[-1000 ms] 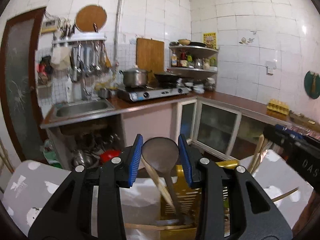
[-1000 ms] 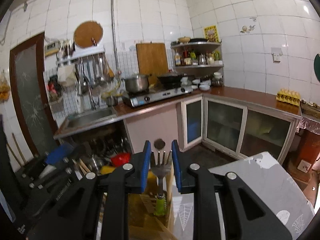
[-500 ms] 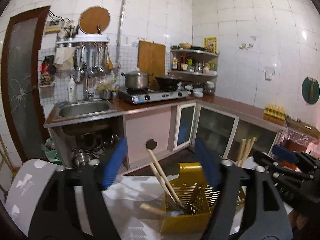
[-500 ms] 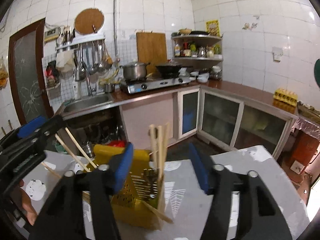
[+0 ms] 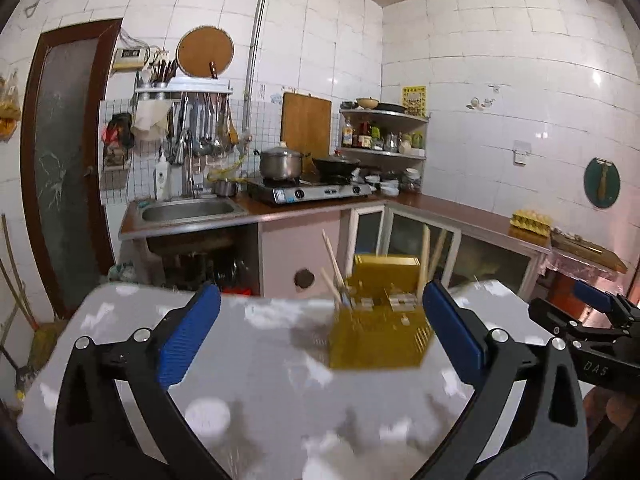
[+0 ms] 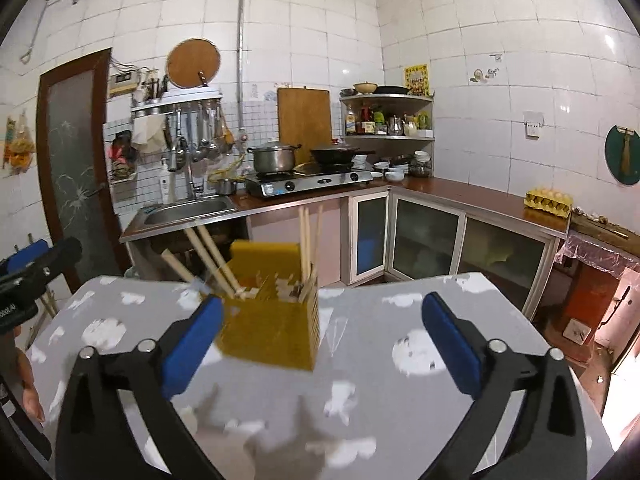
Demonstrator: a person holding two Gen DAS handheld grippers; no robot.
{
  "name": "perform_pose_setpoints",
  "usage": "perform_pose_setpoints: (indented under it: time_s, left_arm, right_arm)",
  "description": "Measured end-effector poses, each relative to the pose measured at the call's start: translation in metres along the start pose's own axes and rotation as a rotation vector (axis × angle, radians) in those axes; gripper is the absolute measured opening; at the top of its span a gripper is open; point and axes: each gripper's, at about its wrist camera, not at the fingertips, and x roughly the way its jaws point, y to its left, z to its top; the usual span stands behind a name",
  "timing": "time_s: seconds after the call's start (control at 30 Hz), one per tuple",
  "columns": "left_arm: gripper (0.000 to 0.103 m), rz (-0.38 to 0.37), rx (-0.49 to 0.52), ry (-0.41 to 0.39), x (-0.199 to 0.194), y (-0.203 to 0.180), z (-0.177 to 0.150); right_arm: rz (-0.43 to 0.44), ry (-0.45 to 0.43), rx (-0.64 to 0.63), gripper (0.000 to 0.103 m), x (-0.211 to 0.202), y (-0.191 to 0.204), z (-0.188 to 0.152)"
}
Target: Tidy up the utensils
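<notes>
Opening, left gripper [image 5: 320, 332]: jaws are spreading wide, blue pads far apart, with nothing between them; only bare tablecloth lies under the gap.
Opening, right gripper [image 6: 322, 338]: jaws likewise widening, nothing pressed by either pad; its left pad overlaps the yellow caddy's near corner in the picture, but whether it touches cannot be told.
Left hand pose: gripper points slightly downward across the table [image 5: 260, 380], well back from the caddy.
Right hand pose: same slight downward tilt, also back from the caddy; in the left wrist view it shows at the right edge.
Yellow caddy [image 5: 380, 336]: a slotted yellow utensil holder standing upright on the grey patterned tablecloth, toward the table's far edge, blurred in both views.
Wooden chopsticks [image 6: 212, 258]: several lean out of the caddy's left compartment, tilting left; more sticks [image 6: 310, 240] stand nearly upright in the right compartment.
Dark ladle [image 5: 305, 278]: a round dark head shows just left of the caddy in the left wrist view; its handle is too blurred to trace.
Person: fingers [image 6: 32, 394] show at the left edge of the right wrist view, beside the table's near left corner.
Background: kitchen counter [image 6: 460, 190] with a sink [image 6: 188, 208] and a gas stove [image 6: 312, 180].
</notes>
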Motion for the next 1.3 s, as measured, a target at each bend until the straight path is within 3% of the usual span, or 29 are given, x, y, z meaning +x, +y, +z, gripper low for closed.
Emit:
perform_pose_setpoints:
  time_s: [0.3,0.5,0.87,1.3]
  left_arm:
    - [0.098,0.085,0.045,0.016,-0.06,0.001,-0.092]
    - [0.098,0.134,0.086,-0.006,-0.079,0.003,-0.13]
    - [0.098,0.163,0.11,-0.074,-0.095,0.002,-0.16]
    - [0.098,0.158,0.077,-0.064,-0.096,0.01,-0.161]
  right_arm:
    - [-0.014,0.03,-0.045,0.099,-0.045,0.011,-0.082]
    - [-0.019,0.047,-0.06,0.099,-0.057,0.013,-0.121]
    - [-0.015,-0.036,-0.026,0.099,-0.068,0.011,-0.142]
    - [-0.011,-0.081,-0.02,0.099,-0.077,0.01,-0.145]
